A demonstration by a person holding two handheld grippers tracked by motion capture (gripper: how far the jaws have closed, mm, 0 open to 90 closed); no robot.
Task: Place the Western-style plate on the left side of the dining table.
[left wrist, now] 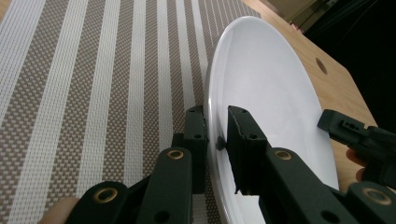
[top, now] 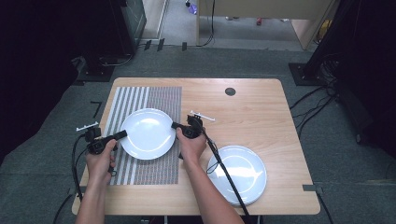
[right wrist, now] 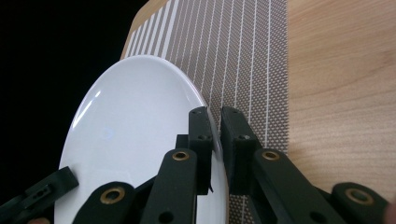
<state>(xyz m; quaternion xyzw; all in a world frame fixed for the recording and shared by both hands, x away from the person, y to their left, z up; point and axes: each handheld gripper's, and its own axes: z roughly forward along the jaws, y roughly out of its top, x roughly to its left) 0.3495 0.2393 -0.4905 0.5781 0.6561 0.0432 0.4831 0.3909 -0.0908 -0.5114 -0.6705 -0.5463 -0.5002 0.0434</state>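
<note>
A white plate (top: 148,133) hovers over the striped placemat (top: 159,95) on the wooden table (top: 252,112). My left gripper (top: 122,136) is shut on the plate's left rim, and my right gripper (top: 176,126) is shut on its right rim. In the left gripper view the jaws of my left gripper (left wrist: 216,133) clamp the plate (left wrist: 266,88) edge-on, with the other gripper's tip at the far rim. In the right gripper view my right gripper (right wrist: 214,133) pinches the plate (right wrist: 135,121) rim, above the placemat (right wrist: 243,51).
A stack of white plates (top: 240,172) sits at the table's front right, just right of my right forearm. A dark round hole (top: 230,91) is near the table's far edge. Cables trail from both grippers toward the front edge.
</note>
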